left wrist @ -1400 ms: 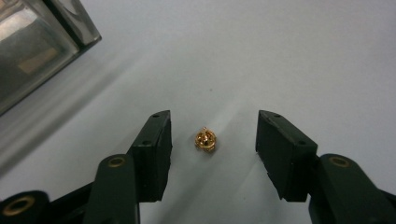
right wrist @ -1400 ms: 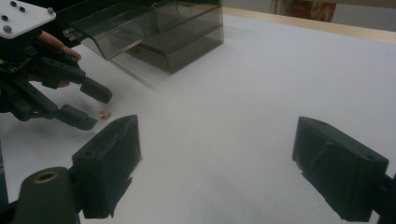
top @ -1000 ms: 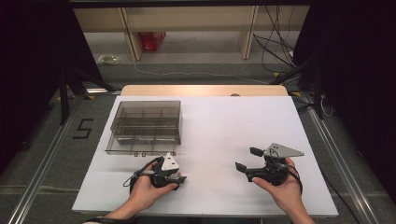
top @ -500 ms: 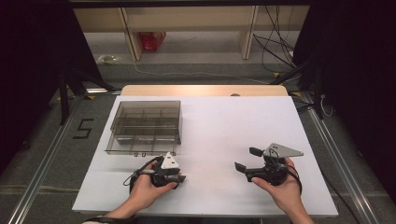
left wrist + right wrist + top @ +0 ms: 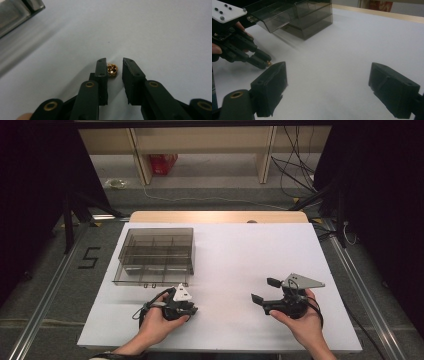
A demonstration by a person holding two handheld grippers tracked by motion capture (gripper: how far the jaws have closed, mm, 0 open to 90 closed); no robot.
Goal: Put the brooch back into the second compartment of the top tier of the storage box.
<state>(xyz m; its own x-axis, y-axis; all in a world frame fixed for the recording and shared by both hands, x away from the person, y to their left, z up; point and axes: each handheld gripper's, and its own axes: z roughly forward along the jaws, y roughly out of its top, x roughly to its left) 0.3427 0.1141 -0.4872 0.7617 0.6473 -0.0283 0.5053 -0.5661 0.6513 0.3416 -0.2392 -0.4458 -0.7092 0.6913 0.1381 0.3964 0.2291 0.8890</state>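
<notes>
Left gripper (image 5: 114,65): jaws, just closing, narrowed around small gold bead (image 5: 112,70); left pad touching, right apart.
Right gripper (image 5: 328,86): jaws wide, empty.
High view: smoky clear plastic compartment box (image 5: 156,255) beyond left gripper (image 5: 192,309); white table (image 5: 235,255).

Your high view is evenly lit from above: the white bench (image 5: 240,270) reads bright, close to washed out, while the room at both sides falls into near black. A warm glare strip lies along the bench's far wooden edge. Shadows there are short and soft.

In your left gripper view the near black claw (image 5: 115,72) parts are slightly soft, the small gold bead (image 5: 112,70) glints, and the corners darken.

Your right gripper view is dimmer and greyish; the close claw (image 5: 327,85) is blurred, and the smoky clear organizer box (image 5: 299,17) casts a soft shadow toward you.
</notes>
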